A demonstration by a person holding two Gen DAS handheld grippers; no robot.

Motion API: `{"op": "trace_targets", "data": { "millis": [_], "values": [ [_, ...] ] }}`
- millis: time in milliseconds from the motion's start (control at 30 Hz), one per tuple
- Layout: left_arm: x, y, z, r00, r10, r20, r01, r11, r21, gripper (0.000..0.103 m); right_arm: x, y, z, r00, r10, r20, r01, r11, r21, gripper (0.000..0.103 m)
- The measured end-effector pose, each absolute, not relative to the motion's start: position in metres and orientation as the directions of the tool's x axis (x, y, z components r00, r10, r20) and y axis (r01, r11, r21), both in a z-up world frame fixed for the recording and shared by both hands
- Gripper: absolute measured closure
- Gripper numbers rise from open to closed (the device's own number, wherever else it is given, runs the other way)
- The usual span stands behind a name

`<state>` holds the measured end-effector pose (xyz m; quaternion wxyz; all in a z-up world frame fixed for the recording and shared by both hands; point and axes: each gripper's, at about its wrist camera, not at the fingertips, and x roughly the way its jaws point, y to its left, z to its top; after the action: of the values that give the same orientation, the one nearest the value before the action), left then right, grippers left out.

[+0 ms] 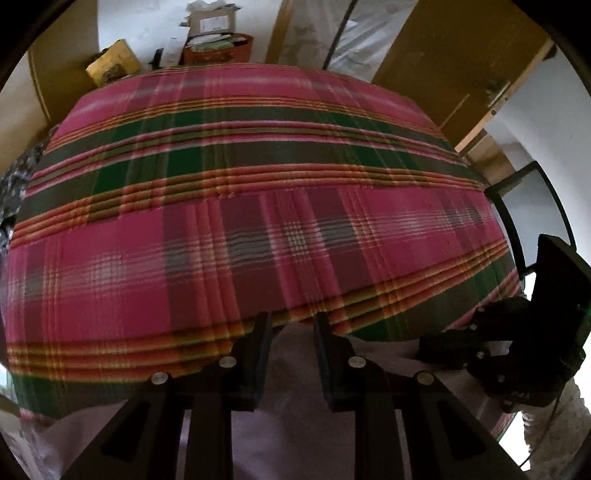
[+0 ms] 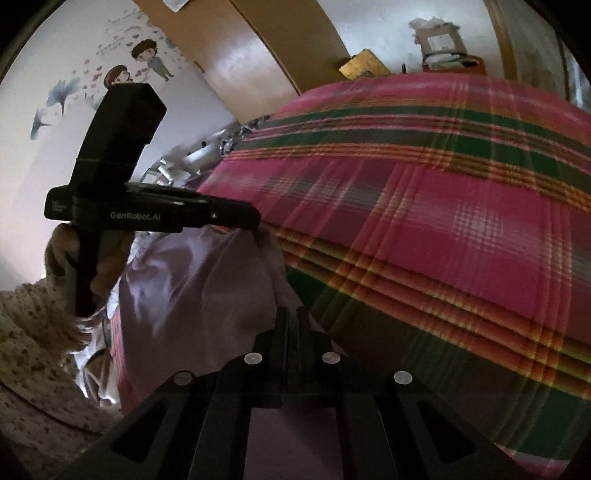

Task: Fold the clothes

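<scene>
While right jaws shut, pale garment [image 2: 199, 280] lies beneath, bunched.

Left claw [image 1: 291, 325] stands partly parted; right claw [image 2: 291, 321] is pressed closed.

A pink, green and orange plaid blanket [image 1: 258, 206] covers the bed, stripes running across it; beyond its far edge sits a yellow box [image 1: 110, 66], and just beside that an orange basket [image 1: 218, 50] with a cardboard parcel [image 1: 212, 24] on top. Cartoon wall stickers [image 2: 140, 62] of two children decorate the white wall; a tan wooden door [image 1: 436, 48] stands at the far right.
</scene>
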<state>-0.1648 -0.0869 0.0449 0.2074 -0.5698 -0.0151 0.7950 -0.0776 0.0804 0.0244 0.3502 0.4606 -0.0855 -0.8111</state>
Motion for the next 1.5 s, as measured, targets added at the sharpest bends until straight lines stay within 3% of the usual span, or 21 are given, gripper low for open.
{"op": "trace_targets", "data": {
  "millis": [300,500,633,733,800,867,933,1067,1500],
  "values": [
    [-0.163,-0.089,0.050,-0.262,0.341,-0.903,-0.295,-0.919,-0.261,0.079,-0.068,0.081,0.034,-0.338,-0.644,-0.686,0.546,-0.728,0.414,0.090],
    [-0.174,-0.082,0.028,-0.186,0.309,-0.933,-0.267,-0.930,-0.255,0.079,-0.060,0.084,0.033,-0.349,-0.593,-0.725,0.570,-0.749,0.338,0.075],
    [-0.176,-0.081,0.026,-0.189,0.311,-0.931,-0.259,-0.931,-0.258,0.079,-0.060,0.076,0.026,-0.329,-0.574,-0.750,0.586,-0.747,0.315,0.075],
    [-0.179,-0.080,0.023,-0.190,0.310,-0.932,-0.255,-0.932,-0.258,0.089,-0.058,0.068,0.023,-0.347,-0.543,-0.765,0.611,-0.750,0.255,0.075],
    [-0.181,-0.079,0.022,-0.197,0.319,-0.927,-0.249,-0.931,-0.267,0.093,-0.058,0.067,0.023,-0.344,-0.548,-0.762,0.617,-0.744,0.256,0.075],
    [-0.179,-0.084,0.021,-0.212,0.339,-0.917,-0.240,-0.927,-0.288,0.094,-0.058,0.066,0.023,-0.341,-0.544,-0.767,0.626,-0.740,0.246,0.088],
    [-0.178,-0.086,0.021,-0.221,0.352,-0.910,-0.233,-0.925,-0.301,0.095,-0.057,0.065,0.022,-0.334,-0.541,-0.772,0.636,-0.733,0.239,0.093],
    [-0.179,-0.084,0.019,-0.222,0.349,-0.911,-0.237,-0.925,-0.297,0.095,-0.056,0.061,0.021,-0.345,-0.527,-0.777,0.648,-0.733,0.209,0.098],
    [-0.182,-0.090,0.019,-0.227,0.381,-0.896,-0.215,-0.917,-0.336,0.094,-0.069,0.071,0.021,-0.444,-0.480,-0.757,0.569,-0.803,0.175,0.100]
  ]
}}
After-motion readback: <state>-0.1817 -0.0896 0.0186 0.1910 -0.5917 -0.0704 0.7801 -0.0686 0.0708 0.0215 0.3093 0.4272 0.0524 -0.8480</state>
